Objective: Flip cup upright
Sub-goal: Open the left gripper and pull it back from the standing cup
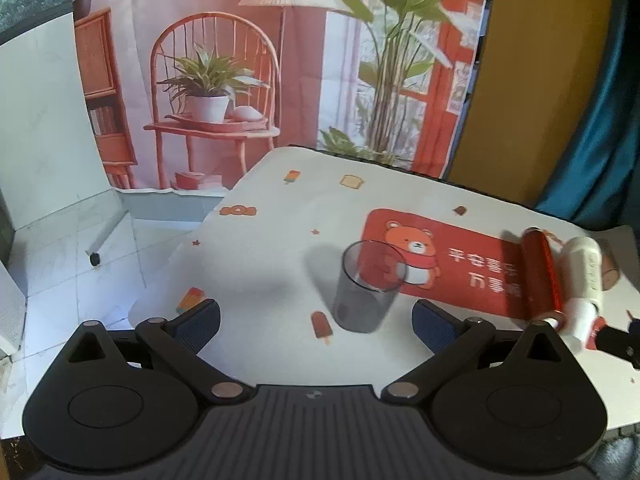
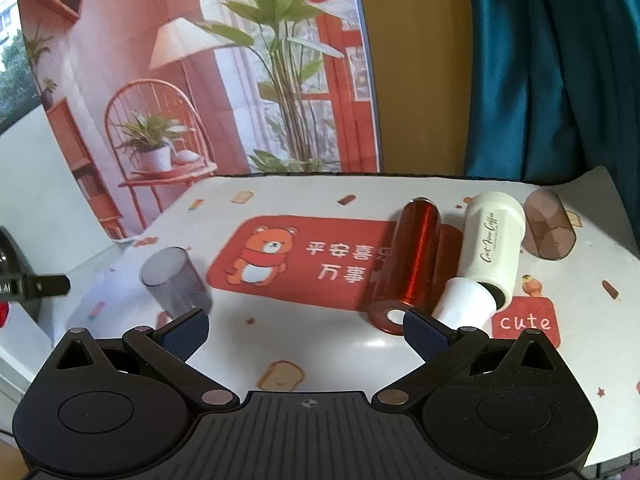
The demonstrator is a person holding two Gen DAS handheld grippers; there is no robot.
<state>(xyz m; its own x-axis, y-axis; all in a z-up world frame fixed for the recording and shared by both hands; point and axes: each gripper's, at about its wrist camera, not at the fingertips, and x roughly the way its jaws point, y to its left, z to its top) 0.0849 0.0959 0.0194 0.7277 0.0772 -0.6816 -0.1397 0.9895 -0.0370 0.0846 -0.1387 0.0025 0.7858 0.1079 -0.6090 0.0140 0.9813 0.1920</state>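
The left tongs stand wide, their blue-padded fingers spread apart and holding nothing. Between and just beyond them the grey translucent cup stands upright on the tabletop, open mouth up — free of both pads, nearer the right-hand one. Its far rim overlaps the edge of the red bear mat printed on the tablecloth.

The right tongs are wide too, gripping nothing. From this view the grey cup shows just past the left finger, and the tip of the left gripper appears at the frame's left edge.

Further right on the mat a red metallic cylinder lies on its side, its ring-shaped end close to the right finger of the right tongs. Just beside it lies a white bottle with script lettering, also on its side, its white neck end pointing toward the camera. Beyond that a brown translucent cup lies on its side near the tabletop's far right edge. A small red "cute" patch sits on the cloth near the bottle's neck.

Behind the tabletop hangs a printed backdrop of a chair, lamp and plants — a teal curtain to its right.
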